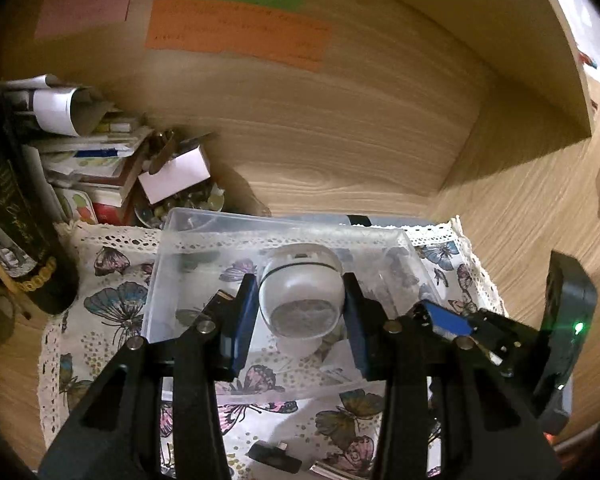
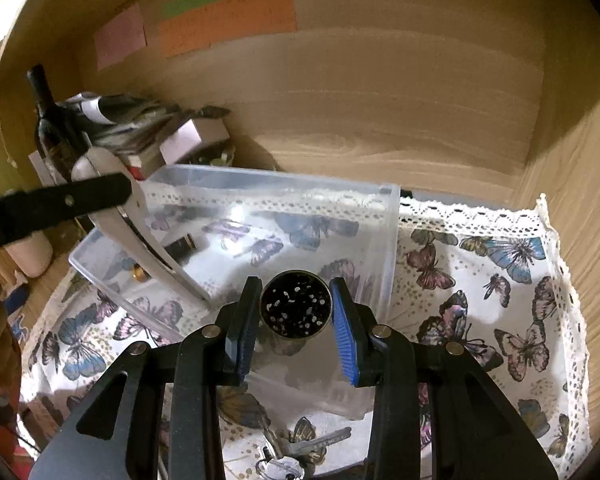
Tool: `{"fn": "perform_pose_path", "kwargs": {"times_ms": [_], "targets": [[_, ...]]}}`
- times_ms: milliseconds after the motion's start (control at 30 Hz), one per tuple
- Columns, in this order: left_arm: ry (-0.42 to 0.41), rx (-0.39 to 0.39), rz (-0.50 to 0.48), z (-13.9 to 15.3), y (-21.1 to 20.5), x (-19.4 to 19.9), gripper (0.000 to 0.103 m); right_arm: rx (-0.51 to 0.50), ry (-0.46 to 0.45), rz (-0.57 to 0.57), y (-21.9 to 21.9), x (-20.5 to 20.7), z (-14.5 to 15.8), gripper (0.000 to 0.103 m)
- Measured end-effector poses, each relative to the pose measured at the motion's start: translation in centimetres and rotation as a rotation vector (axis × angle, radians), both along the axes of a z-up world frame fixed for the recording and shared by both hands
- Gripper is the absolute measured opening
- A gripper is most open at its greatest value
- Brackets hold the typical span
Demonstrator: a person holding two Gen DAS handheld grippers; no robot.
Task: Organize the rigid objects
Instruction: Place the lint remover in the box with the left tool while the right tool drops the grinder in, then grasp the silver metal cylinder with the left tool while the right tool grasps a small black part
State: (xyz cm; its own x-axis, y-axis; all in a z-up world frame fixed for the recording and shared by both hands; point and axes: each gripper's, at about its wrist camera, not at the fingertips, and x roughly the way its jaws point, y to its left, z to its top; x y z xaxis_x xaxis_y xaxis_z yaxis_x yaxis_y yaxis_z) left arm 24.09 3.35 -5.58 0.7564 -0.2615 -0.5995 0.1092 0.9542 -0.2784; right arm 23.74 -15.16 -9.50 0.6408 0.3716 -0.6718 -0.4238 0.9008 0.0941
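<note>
We carry 2 items over the clear bin (image 2: 276,200): left gripper (image 1: 300,312) clamps the white gadget (image 1: 302,292), right gripper (image 2: 294,312) grips the speckled tin (image 2: 295,308), ready for dropping in.

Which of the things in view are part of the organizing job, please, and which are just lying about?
In the job:
- clear plastic bin
- white rounded device in the left tool
- round speckled tin in the right tool
- keys

Lying about:
- dark bottle
- paper stack
- coloured notes
- butterfly cloth
</note>
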Motion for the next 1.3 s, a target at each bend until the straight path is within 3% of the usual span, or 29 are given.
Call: {"fn": "perform_pose_path", "kwargs": {"times_ms": [300,633,933,1167,1300], "targets": [[0.065,0.070,0.099,-1.2,1.2,1.9,0.047,-0.012,0.003,0.006,0.3,0.1,-0.4,0.032],[-0.004,0.145,0.106,0.8,0.5,0.0,0.072,0.024,-0.046,0.007,-0.3,-1.1,1.6,0.037],[-0.067,0.221,0.110,1.7,-0.8,-4.4,0.096,0.038,-0.150,-0.010,-1.3,-4.4,4.3,0.052],[-0.011,0.220,0.066,-0.4,-2.2,-7.3,0.098,0.016,-0.159,-0.033,-3.3,-6.9,4.1,0.061],[0.071,0.227,0.037,-3.1,-3.4,-8.2,0.098,0.008,-0.125,-0.052,-4.6,-7.9,3.0,0.064]]}}
